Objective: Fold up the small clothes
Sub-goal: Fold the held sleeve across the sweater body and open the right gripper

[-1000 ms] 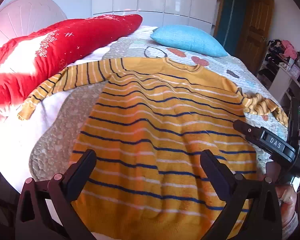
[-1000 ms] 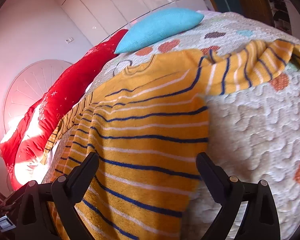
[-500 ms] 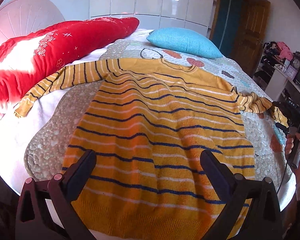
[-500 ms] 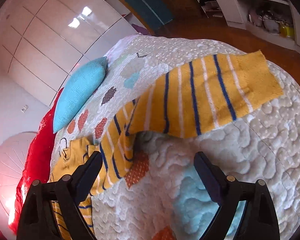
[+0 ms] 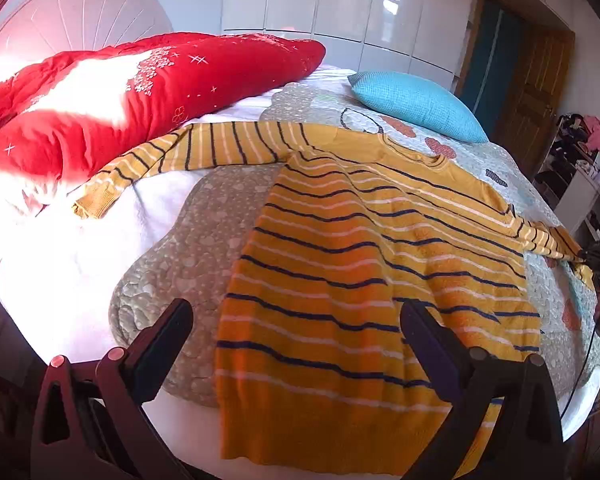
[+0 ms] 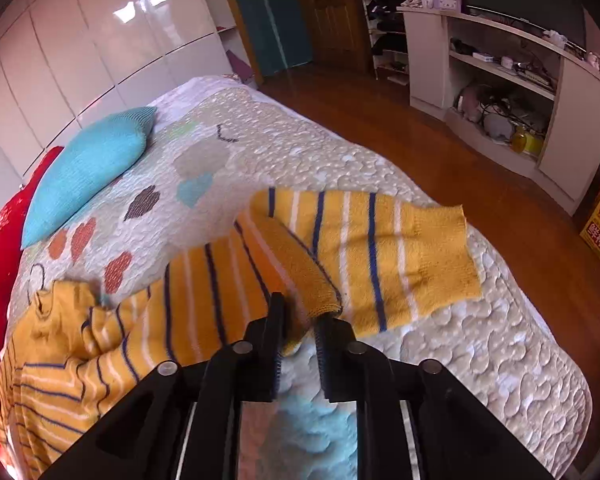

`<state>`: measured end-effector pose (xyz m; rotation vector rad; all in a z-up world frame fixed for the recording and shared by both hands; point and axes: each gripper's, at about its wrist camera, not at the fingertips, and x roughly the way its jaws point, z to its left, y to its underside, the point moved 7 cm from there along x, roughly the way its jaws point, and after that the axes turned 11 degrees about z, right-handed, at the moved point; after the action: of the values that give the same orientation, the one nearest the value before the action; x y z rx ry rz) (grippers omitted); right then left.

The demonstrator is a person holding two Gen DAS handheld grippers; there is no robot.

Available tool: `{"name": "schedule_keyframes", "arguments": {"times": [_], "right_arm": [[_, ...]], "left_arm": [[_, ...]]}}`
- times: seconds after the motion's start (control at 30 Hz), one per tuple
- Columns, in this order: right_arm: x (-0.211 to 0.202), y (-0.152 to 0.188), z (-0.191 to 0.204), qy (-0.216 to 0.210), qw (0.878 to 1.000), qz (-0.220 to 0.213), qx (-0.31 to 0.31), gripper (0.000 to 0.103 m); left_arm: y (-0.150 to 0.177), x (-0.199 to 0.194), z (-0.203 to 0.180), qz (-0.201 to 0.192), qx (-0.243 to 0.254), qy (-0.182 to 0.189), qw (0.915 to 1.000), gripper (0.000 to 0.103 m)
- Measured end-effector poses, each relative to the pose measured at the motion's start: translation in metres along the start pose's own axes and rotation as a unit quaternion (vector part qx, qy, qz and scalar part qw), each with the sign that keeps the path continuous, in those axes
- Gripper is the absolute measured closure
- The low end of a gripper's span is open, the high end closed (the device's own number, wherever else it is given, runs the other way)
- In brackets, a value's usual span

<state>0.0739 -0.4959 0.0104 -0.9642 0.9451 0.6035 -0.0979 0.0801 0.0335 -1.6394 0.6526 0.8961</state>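
Now my right claw [image 6: 300, 330] has just been closing and pinches a fold of the sweater [image 5: 364, 280] sleeve; my left claw [image 5: 296, 340] hangs spread over its hem. Spread flat on the bed [image 6: 440, 360], this knit looks soft, light and floppy, best gripped at cuffs and edges.

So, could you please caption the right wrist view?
Right tool, just closing, pinches the striped sweater's sleeve on the quilted bed.

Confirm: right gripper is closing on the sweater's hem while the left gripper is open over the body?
Not the hem. The right gripper has just been closing on a fold of the sleeve, as the right wrist view shows. The left gripper is open over the sweater body.
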Motion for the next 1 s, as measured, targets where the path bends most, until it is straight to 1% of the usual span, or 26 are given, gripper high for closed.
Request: {"name": "schedule_keyframes", "arguments": {"times": [0.03,0.07,0.1,0.17,0.2,0.27,0.3,0.33,0.37,0.43,0.47,0.57,0.63,0.67,0.7,0.73,0.77,0.8,0.83,0.87,1.0], "right_arm": [[-0.005,0.013,0.01,-0.018,1.0,0.008,-0.014,0.062],[-0.01,0.029,0.024,-0.05,0.998,0.017,-0.031,0.046],[-0.017,0.05,0.038,-0.089,0.995,0.027,-0.049,0.041],[-0.03,0.096,0.069,-0.161,0.982,0.05,-0.087,0.04],[-0.038,0.119,0.08,-0.192,0.974,0.065,-0.103,0.04],[-0.051,0.162,0.1,-0.256,0.954,0.097,-0.126,0.04],[-0.056,0.181,0.11,-0.282,0.944,0.11,-0.134,0.04],[-0.062,0.197,0.117,-0.295,0.938,0.116,-0.142,0.04],[-0.066,0.211,0.121,-0.297,0.936,0.118,-0.15,0.039],[-0.07,0.235,0.127,-0.273,0.939,0.117,-0.175,0.037],[-0.071,0.246,0.131,-0.26,0.94,0.116,-0.189,0.037],[-0.071,0.274,0.139,-0.246,0.933,0.134,-0.226,0.037],[-0.069,0.286,0.142,-0.223,0.936,0.131,-0.24,0.037],[-0.066,0.288,0.143,-0.216,0.937,0.126,-0.245,0.037],[-0.064,0.289,0.145,-0.211,0.938,0.122,-0.247,0.037],[-0.065,0.291,0.146,-0.207,0.939,0.118,-0.247,0.037],[-0.065,0.292,0.148,-0.208,0.94,0.115,-0.247,0.038],[-0.065,0.295,0.151,-0.215,0.937,0.116,-0.25,0.057],[-0.065,0.297,0.154,-0.226,0.933,0.122,-0.254,0.071],[-0.065,0.299,0.157,-0.23,0.931,0.127,-0.253,0.087],[-0.069,0.301,0.151,-0.262,0.925,0.143,-0.236,0.094]], "left_arm": [[0.001,0.001,0.007,0.002,-0.005,0.001,1.0,0.0],[0.001,0.003,0.014,0.005,-0.008,0.001,1.0,0.0],[0.002,0.005,0.02,0.01,-0.011,0.0,0.9999,0.0],[0.006,0.01,0.033,0.021,-0.014,0.0,0.9997,0.0],[0.009,0.012,0.04,0.027,-0.015,0.002,0.9995,0.0],[0.014,0.014,0.051,0.033,-0.018,0.006,0.9993,0.0],[0.017,0.015,0.056,0.035,-0.019,0.009,0.9992,0.0],[0.019,0.016,0.059,0.038,-0.02,0.012,0.999,0.0],[0.022,0.018,0.062,0.042,-0.02,0.017,0.9988,0.0],[0.026,0.024,0.065,0.053,-0.022,0.03,0.9979,0.0],[0.027,0.028,0.065,0.063,-0.024,0.044,0.9967,0.0],[0.031,0.036,0.056,0.083,-0.032,0.099,0.9911,0.0],[0.032,0.04,0.048,0.088,-0.027,0.114,0.9892,0.001],[0.033,0.041,0.045,0.085,-0.025,0.114,0.9895,0.004],[0.033,0.041,0.043,0.084,-0.024,0.112,0.9899,0.026],[0.034,0.044,0.041,0.092,-0.021,0.103,0.9902,0.066],[0.036,0.047,0.041,0.102,-0.018,0.089,0.9906,0.086],[0.037,0.048,0.041,0.109,-0.019,0.094,0.9893,0.094],[0.036,0.045,0.042,0.108,-0.024,0.102,0.9886,0.095],[0.036,0.04,0.043,0.106,-0.024,0.1,0.989,0.095],[0.042,0.016,0.045,0.096,-0.006,0.08,0.9922,0.095]]}}
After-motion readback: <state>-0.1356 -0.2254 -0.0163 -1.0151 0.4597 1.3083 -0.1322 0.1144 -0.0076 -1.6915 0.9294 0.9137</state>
